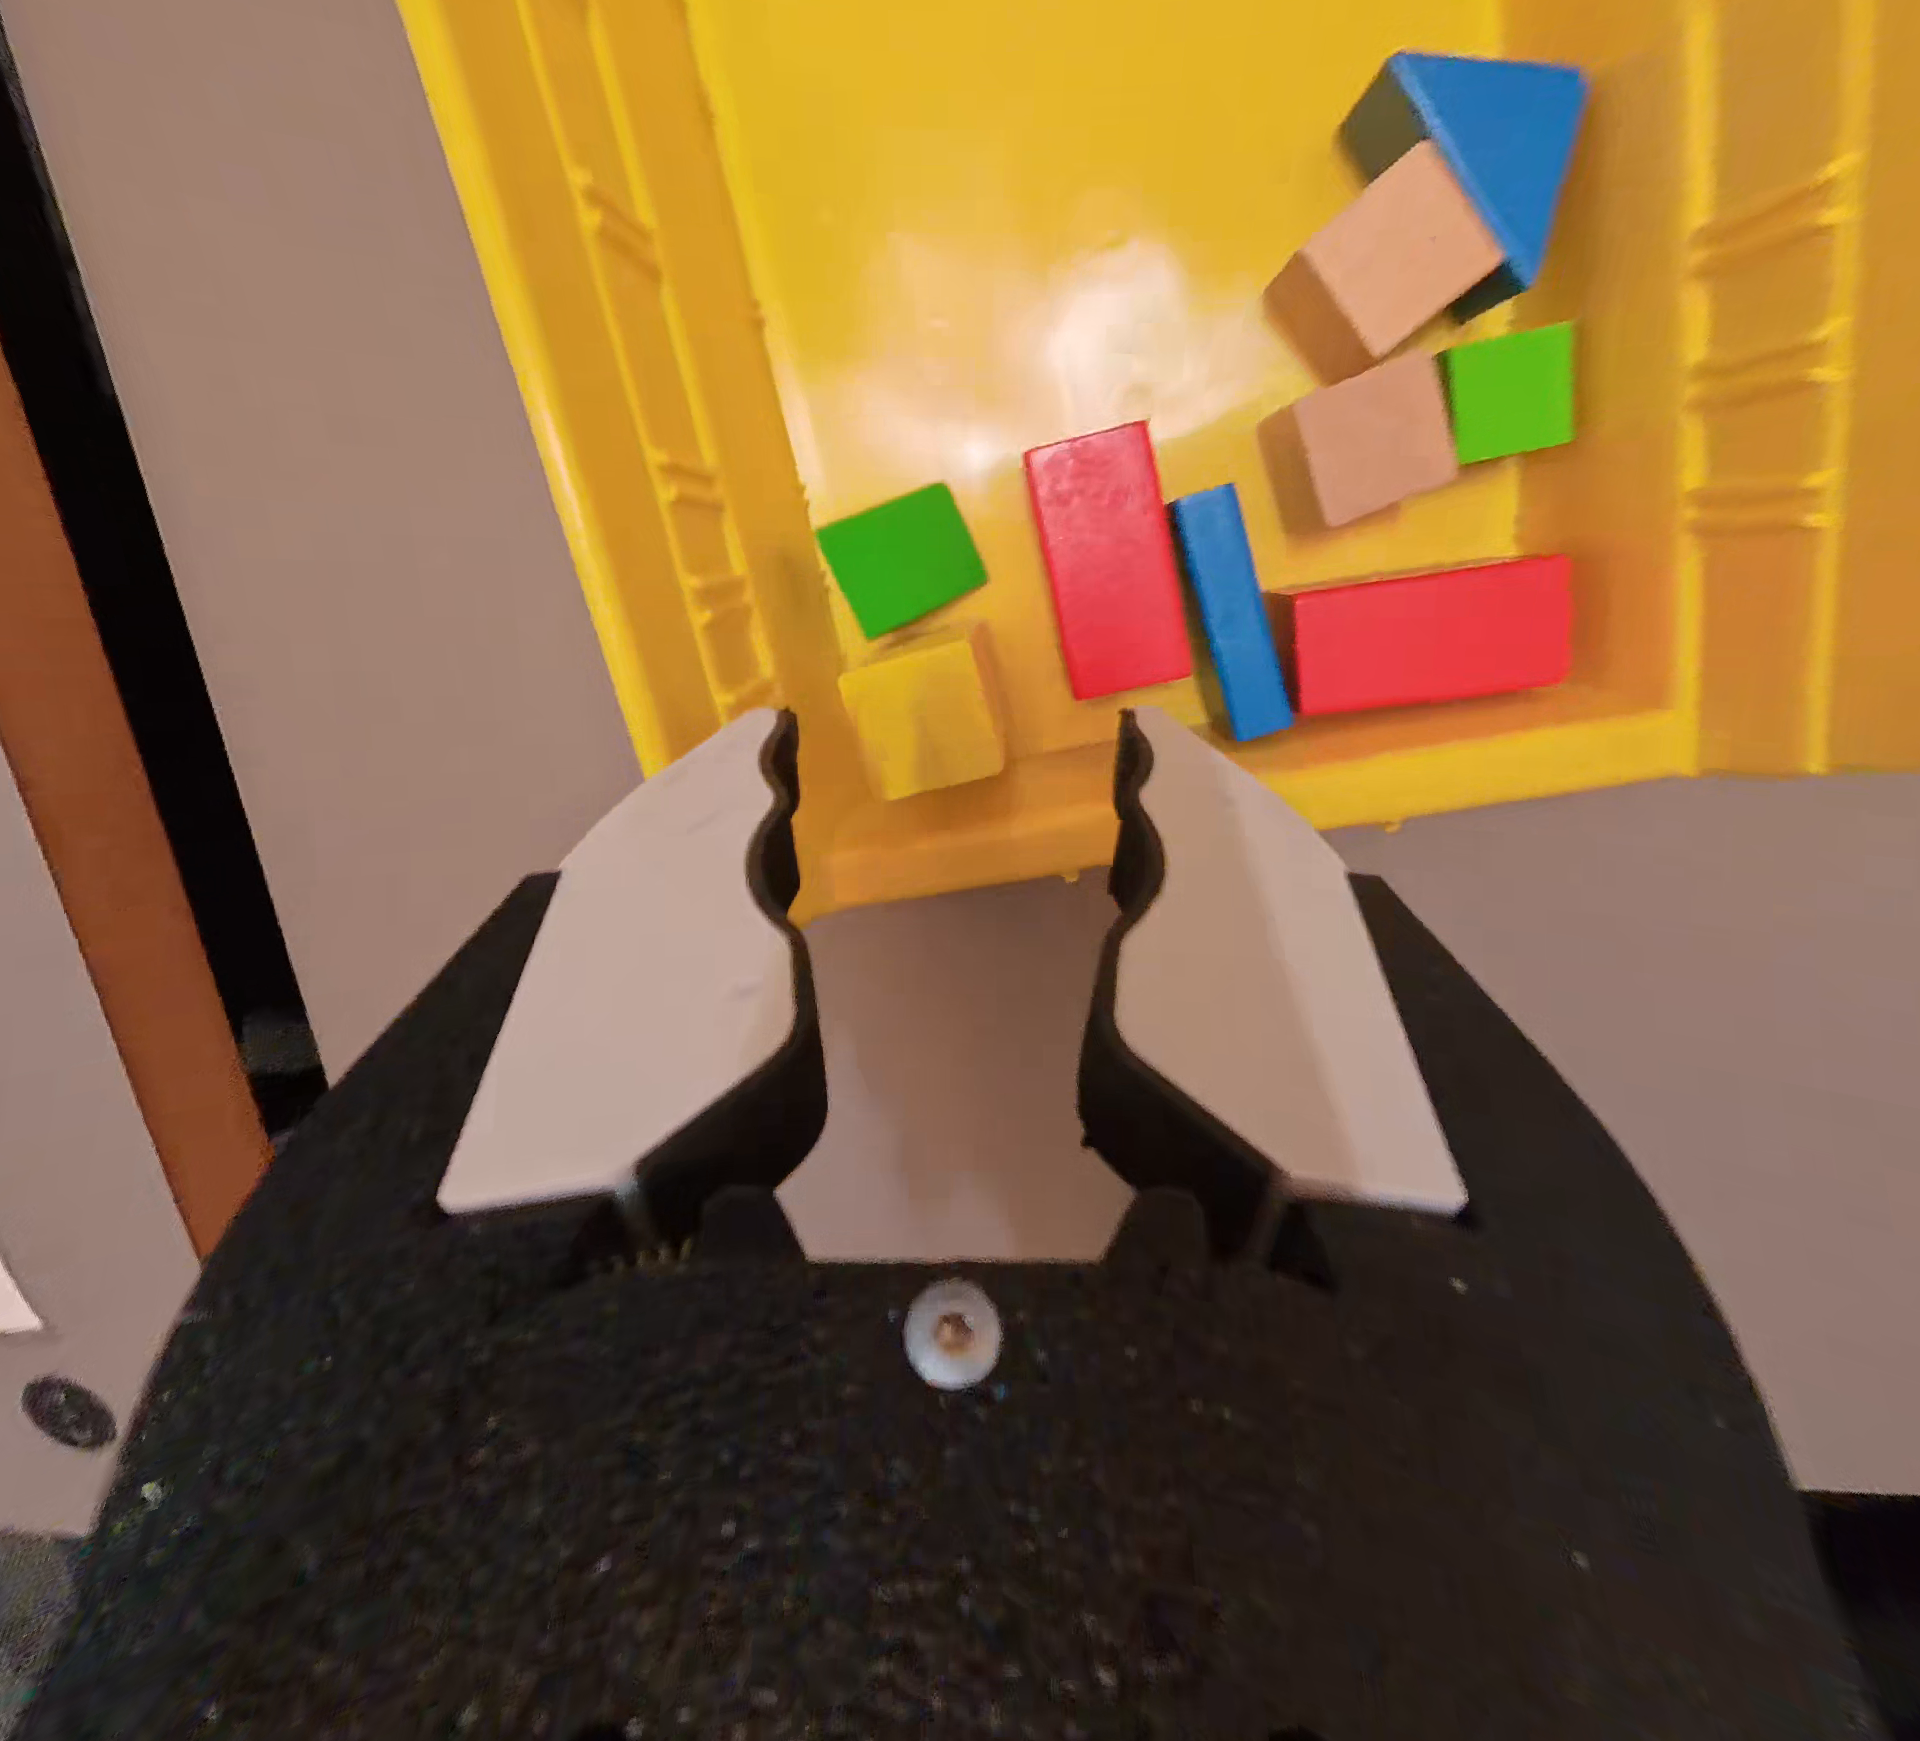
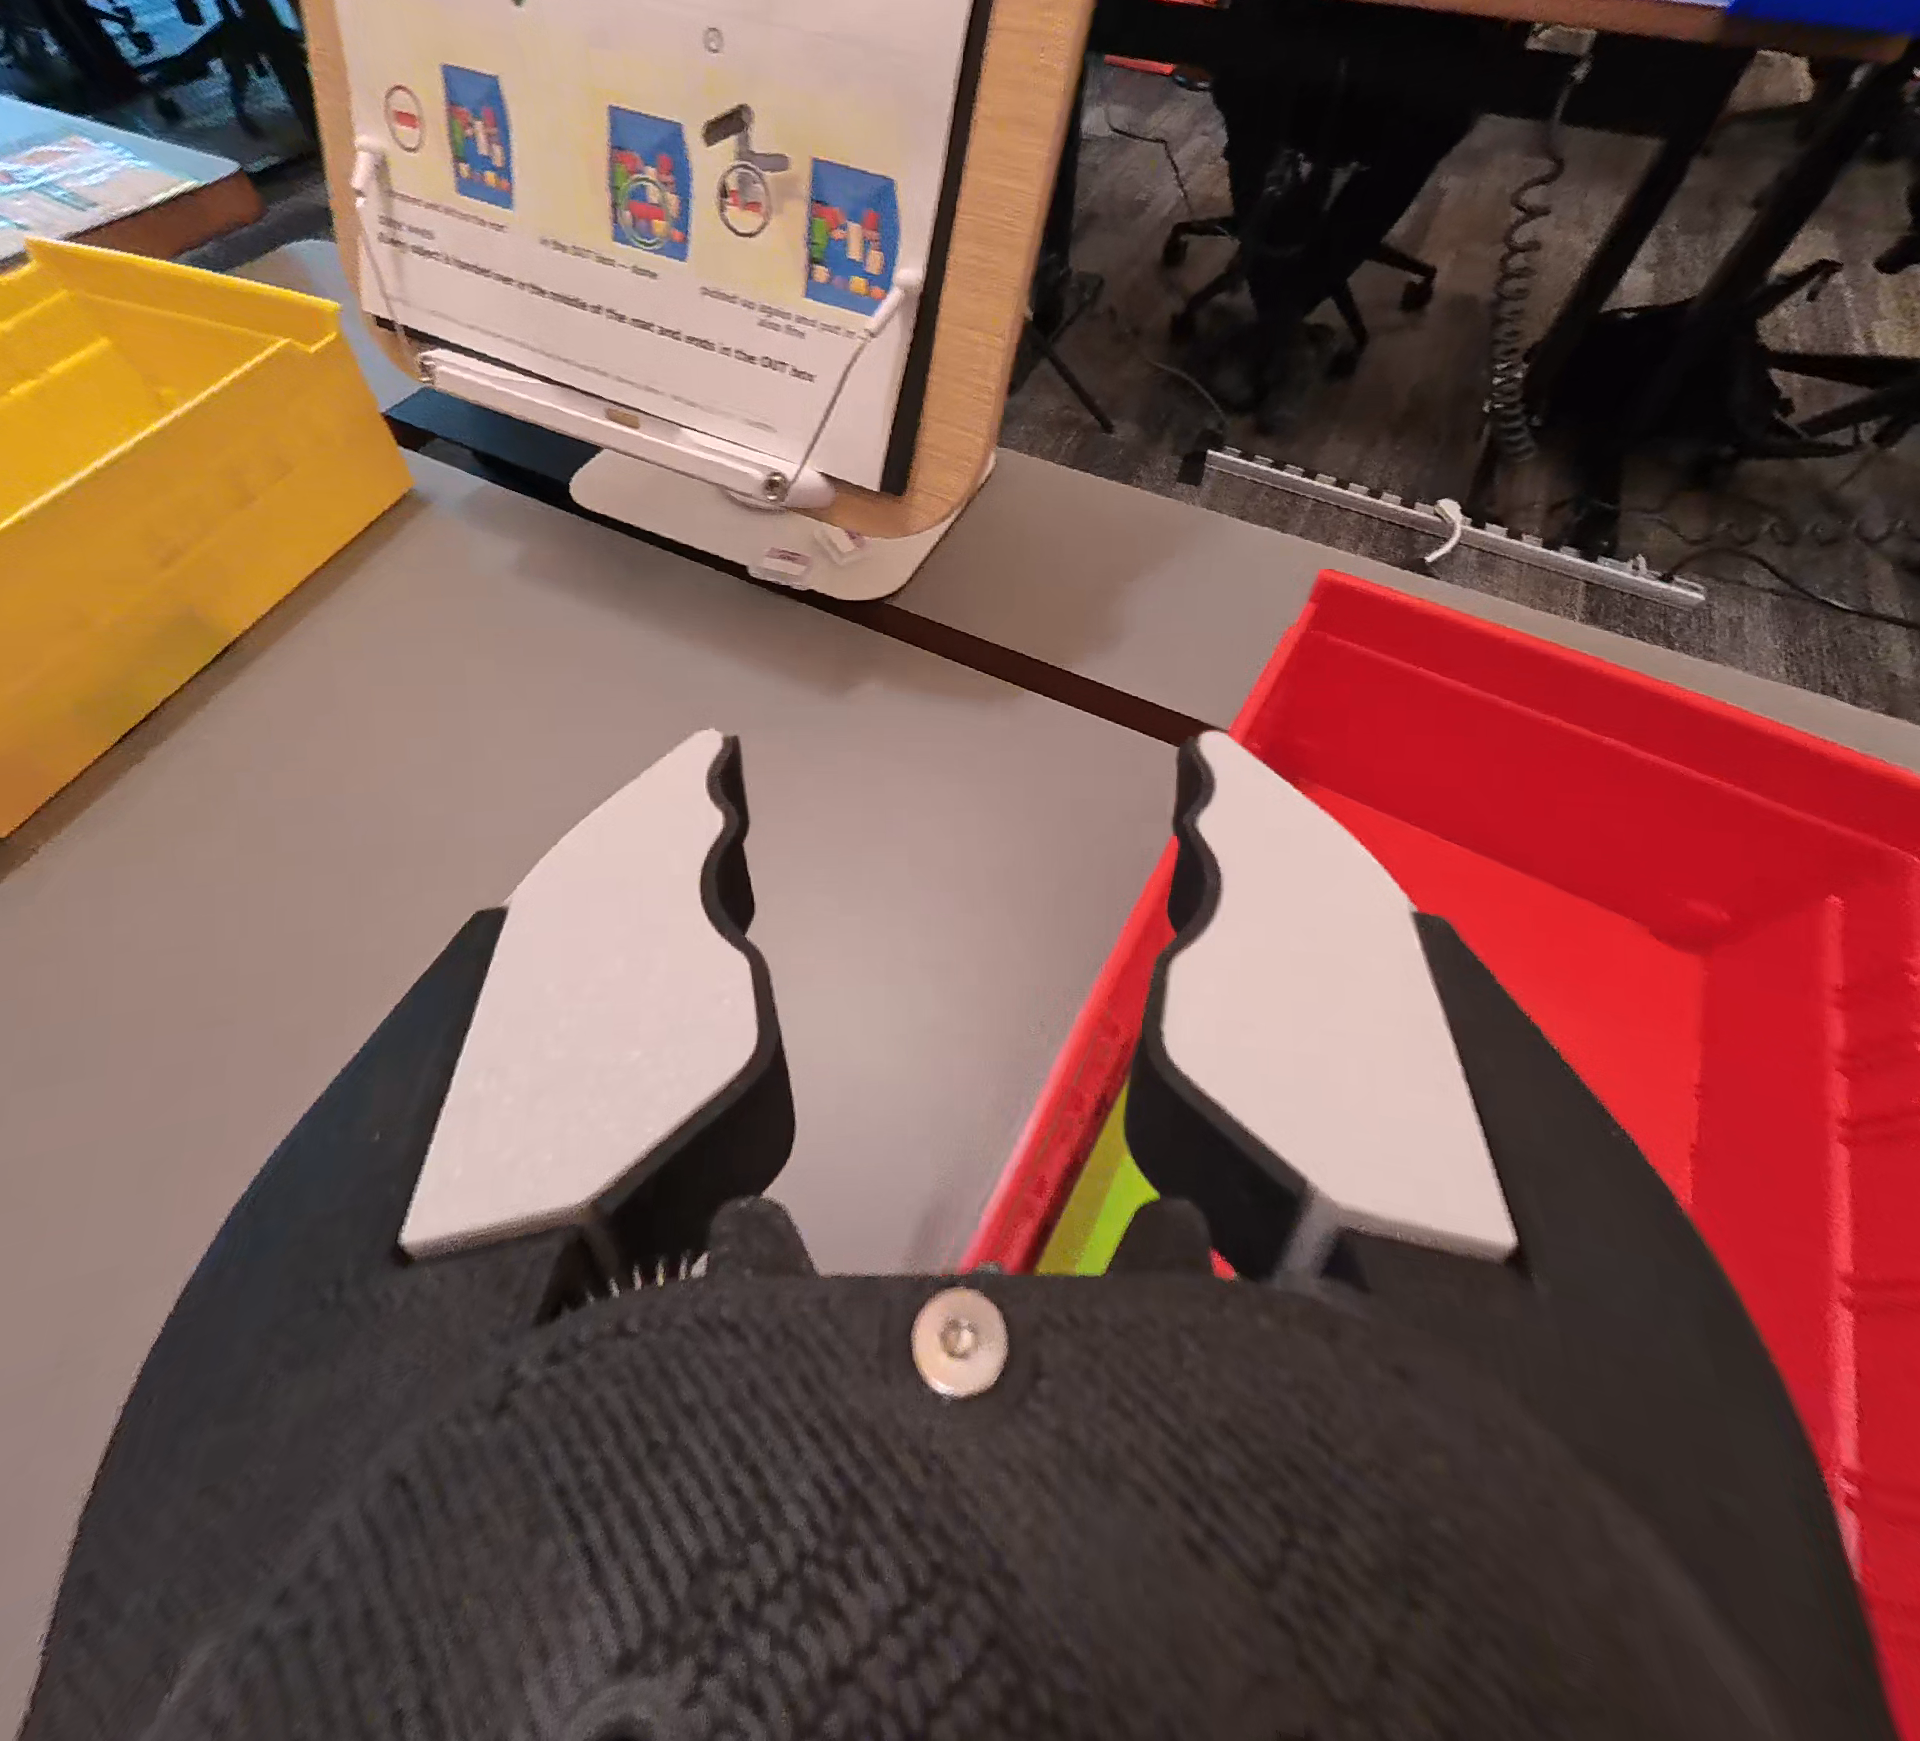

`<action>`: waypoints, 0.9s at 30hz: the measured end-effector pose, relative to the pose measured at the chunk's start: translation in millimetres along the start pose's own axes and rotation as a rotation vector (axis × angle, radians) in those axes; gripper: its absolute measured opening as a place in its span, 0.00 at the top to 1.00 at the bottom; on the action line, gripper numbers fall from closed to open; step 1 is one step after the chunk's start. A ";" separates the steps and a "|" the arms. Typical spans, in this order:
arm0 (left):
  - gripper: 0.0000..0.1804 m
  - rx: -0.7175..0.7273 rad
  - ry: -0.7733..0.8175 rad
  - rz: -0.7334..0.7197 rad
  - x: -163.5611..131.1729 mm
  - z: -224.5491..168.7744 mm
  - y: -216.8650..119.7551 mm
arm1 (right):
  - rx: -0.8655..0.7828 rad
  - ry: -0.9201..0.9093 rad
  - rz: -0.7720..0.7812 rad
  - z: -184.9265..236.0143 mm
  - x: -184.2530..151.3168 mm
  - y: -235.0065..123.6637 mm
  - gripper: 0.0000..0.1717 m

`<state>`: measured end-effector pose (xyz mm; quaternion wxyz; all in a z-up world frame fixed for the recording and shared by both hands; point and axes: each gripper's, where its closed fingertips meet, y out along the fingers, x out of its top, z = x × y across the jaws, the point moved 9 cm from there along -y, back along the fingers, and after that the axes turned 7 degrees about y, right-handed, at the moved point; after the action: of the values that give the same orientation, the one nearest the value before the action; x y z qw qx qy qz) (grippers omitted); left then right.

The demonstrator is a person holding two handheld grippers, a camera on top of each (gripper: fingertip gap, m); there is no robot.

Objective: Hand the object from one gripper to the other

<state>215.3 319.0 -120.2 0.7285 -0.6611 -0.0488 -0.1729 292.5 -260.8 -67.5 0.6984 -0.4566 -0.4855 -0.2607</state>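
- Nothing is yet gripped: left gripper (image 1: 956, 735) fingers are spread above the yellow cube (image 1: 923, 717).
- Right gripper (image 2: 958, 756) fingers are parted, bare.
- Pickup and handover apparently remain.

Open, empty left claw (image 1: 956, 735) hovers over coloured blocks in yellow bin (image 1: 1039, 81).

Ten blocks (image 1: 1107, 559); two bins (image 2: 1558, 756)
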 end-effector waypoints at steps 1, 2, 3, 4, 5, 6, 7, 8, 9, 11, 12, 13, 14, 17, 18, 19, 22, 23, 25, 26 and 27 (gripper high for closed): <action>0.68 0.009 -0.015 0.023 0.0 1.4 2.9 | 0.011 -0.008 0.003 3.1 0.4 1.3 0.53; 0.68 0.012 -0.029 0.047 0.0 2.6 5.7 | 0.021 -0.014 0.007 5.9 0.7 2.6 0.53; 0.68 0.013 -0.042 0.071 0.0 3.8 8.5 | 0.031 -0.020 0.010 8.6 0.8 3.9 0.53; 0.67 0.011 -0.059 0.097 -0.1 4.9 11.3 | 0.043 -0.024 0.013 11.2 1.2 4.9 0.53; 0.68 0.005 -0.074 0.120 -0.3 5.4 13.8 | 0.053 -0.027 0.014 13.5 1.7 5.5 0.53; 0.69 0.000 -0.086 0.136 -0.4 5.5 16.1 | 0.062 -0.032 0.012 15.7 2.3 6.0 0.53; 0.70 -0.004 -0.095 0.152 -0.6 5.4 18.6 | 0.072 -0.037 0.009 17.8 2.8 6.1 0.53; 0.70 -0.008 -0.108 0.169 -1.1 4.9 21.1 | 0.080 -0.041 0.008 19.5 3.2 5.9 0.52; 0.70 -0.009 -0.117 0.183 -1.6 4.3 23.5 | 0.086 -0.044 0.008 20.5 3.4 5.7 0.52; 0.72 0.002 -0.133 0.201 -2.3 3.6 29.1 | 0.090 -0.047 0.005 20.9 3.3 5.2 0.52; 0.72 0.002 -0.144 0.211 -2.9 3.1 32.2 | 0.092 -0.045 0.005 20.6 3.1 5.0 0.52; 0.72 0.003 -0.151 0.218 -3.2 2.9 35.2 | 0.097 -0.041 0.007 20.0 2.9 4.6 0.52; 0.74 0.002 -0.157 0.226 -3.7 2.9 37.9 | 0.101 -0.036 0.008 19.2 2.5 4.3 0.52; 0.74 -0.009 -0.183 0.229 -2.8 2.8 44.4 | 0.106 -0.019 0.000 15.2 1.7 2.1 0.52; 0.74 -0.008 -0.183 0.236 -2.7 2.8 46.3 | 0.108 -0.013 -0.002 13.7 1.6 1.2 0.52; 0.74 -0.009 -0.184 0.245 -2.7 2.9 48.3 | 0.110 -0.008 -0.003 12.0 1.3 0.2 0.52; 0.75 -0.015 -0.178 0.270 -2.2 2.9 54.5 | 0.104 0.013 -0.015 6.0 0.7 -3.1 0.52; 0.76 -0.014 -0.175 0.276 -2.2 2.8 56.5 | 0.103 0.021 -0.019 4.1 0.4 -4.0 0.52; 0.77 -0.010 -0.160 0.297 -4.2 1.5 60.5 | 0.102 0.037 -0.024 1.0 -0.3 -5.2 0.52; 0.79 -0.010 -0.148 0.307 -5.6 0.3 62.6 | 0.102 0.042 -0.023 0.0 -0.8 -5.5 0.52; 0.80 -0.009 -0.136 0.307 -6.9 -0.6 64.0 | 0.102 0.046 -0.021 -0.9 -1.3 -5.5 0.52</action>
<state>229.1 323.9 -183.0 0.7384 -0.6742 0.0042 -0.0144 287.9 -264.1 -66.6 0.7291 -0.4091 -0.4867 -0.2533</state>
